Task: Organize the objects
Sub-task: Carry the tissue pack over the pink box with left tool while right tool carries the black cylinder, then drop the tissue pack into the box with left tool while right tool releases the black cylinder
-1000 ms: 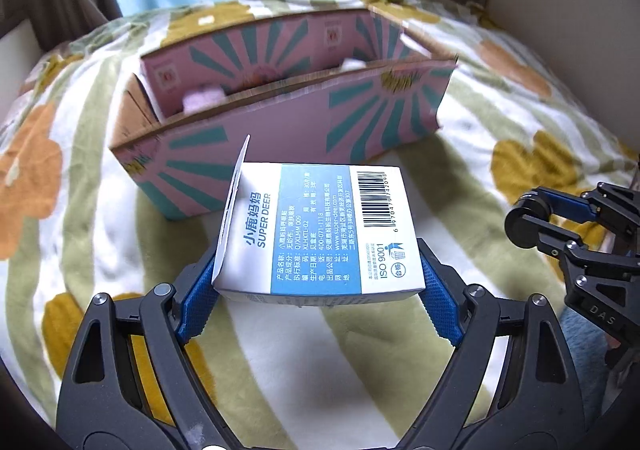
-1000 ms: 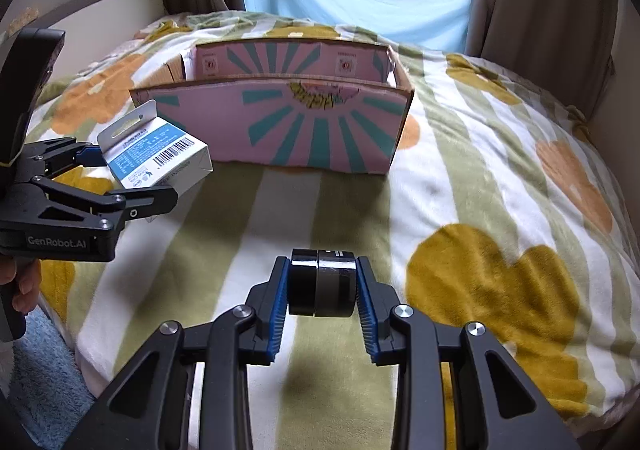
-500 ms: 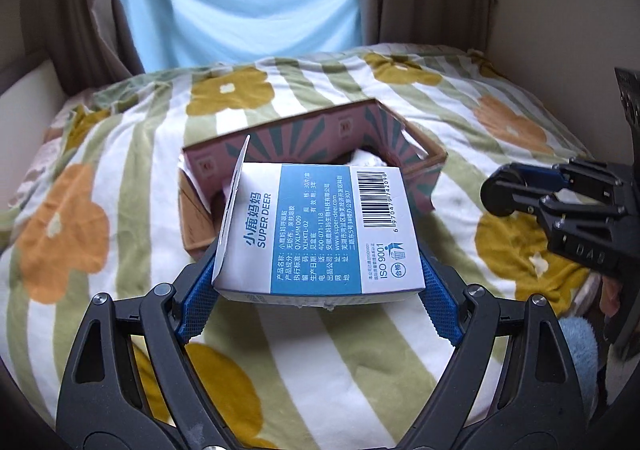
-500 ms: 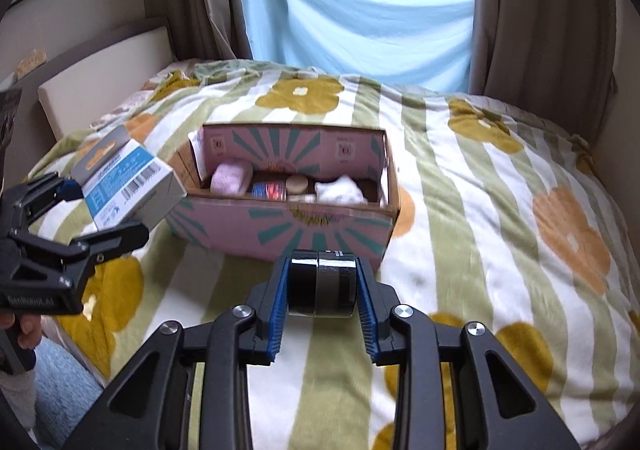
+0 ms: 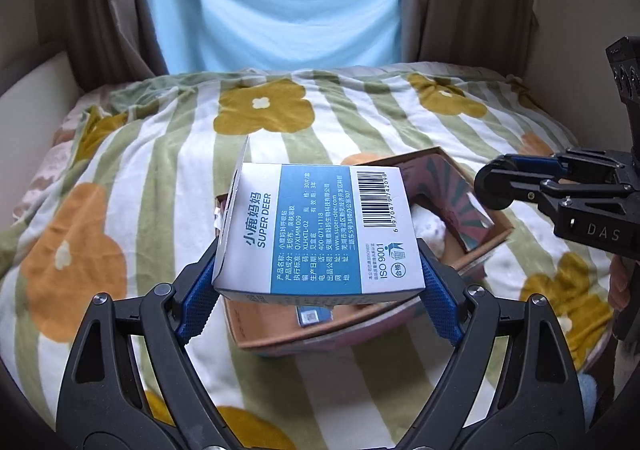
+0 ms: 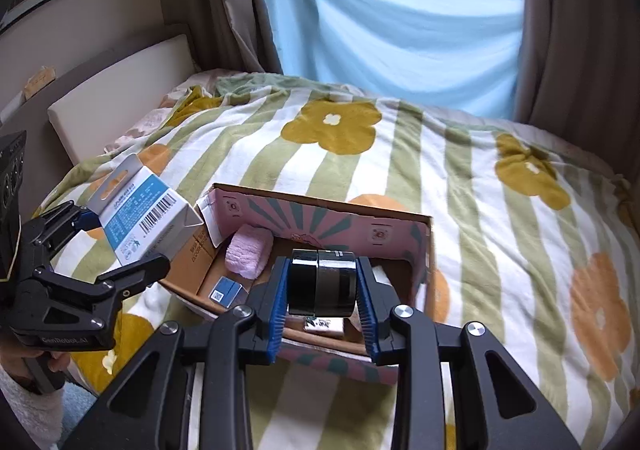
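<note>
Now both loads hang over the carton (image 6: 396, 234), frame centre: our left tool (image 5: 318, 282) clamps the box (image 5: 320, 226), right tool (image 6: 322, 300) clamps tape (image 6: 322, 282). Next, we reckon: lower, release inside.

A bed's striped, flower-printed blanket (image 6: 480, 209) carries one thing directly — an open pink cardboard box (image 6: 320, 217), at six o'clock in the right wrist view.

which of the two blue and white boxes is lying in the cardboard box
The small blue box, lying on the cardboard box floor near the pink sponge. The bigger barcoded box is held in the left tool.
</note>
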{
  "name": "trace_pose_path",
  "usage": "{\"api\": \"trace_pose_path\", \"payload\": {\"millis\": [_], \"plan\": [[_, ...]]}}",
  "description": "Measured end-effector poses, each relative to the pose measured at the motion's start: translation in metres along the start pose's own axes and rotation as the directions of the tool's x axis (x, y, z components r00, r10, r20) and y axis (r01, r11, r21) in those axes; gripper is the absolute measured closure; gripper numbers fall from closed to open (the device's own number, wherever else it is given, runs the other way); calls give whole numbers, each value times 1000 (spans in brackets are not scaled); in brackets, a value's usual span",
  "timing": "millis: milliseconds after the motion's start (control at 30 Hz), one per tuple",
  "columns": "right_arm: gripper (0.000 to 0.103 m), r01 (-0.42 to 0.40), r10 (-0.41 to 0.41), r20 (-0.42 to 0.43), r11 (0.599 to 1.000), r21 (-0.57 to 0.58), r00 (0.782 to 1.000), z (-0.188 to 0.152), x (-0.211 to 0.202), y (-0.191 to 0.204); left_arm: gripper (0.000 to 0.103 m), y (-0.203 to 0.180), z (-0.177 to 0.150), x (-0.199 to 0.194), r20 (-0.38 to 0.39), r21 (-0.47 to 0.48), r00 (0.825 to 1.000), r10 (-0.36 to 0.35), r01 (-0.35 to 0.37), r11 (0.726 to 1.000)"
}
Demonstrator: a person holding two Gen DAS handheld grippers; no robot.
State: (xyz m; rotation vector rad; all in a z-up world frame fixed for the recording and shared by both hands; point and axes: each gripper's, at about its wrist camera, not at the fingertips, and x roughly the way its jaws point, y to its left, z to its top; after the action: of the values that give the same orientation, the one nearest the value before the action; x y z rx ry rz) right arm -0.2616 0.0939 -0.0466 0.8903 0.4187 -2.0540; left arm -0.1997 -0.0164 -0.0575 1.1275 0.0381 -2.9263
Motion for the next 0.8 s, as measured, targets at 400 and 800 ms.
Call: {"api": "trace_pose_path", "payload": {"millis": [400, 800], "plan": [[74, -18, 30, -159, 997, 74, 987, 1, 102, -23, 17, 13, -5, 89, -112, 7, 993, 24, -23, 1000], [74, -14, 32, -194, 995, 94, 980, 1, 124, -31, 17, 15, -15, 117, -185, -3, 982, 27, -28, 1000]]}}
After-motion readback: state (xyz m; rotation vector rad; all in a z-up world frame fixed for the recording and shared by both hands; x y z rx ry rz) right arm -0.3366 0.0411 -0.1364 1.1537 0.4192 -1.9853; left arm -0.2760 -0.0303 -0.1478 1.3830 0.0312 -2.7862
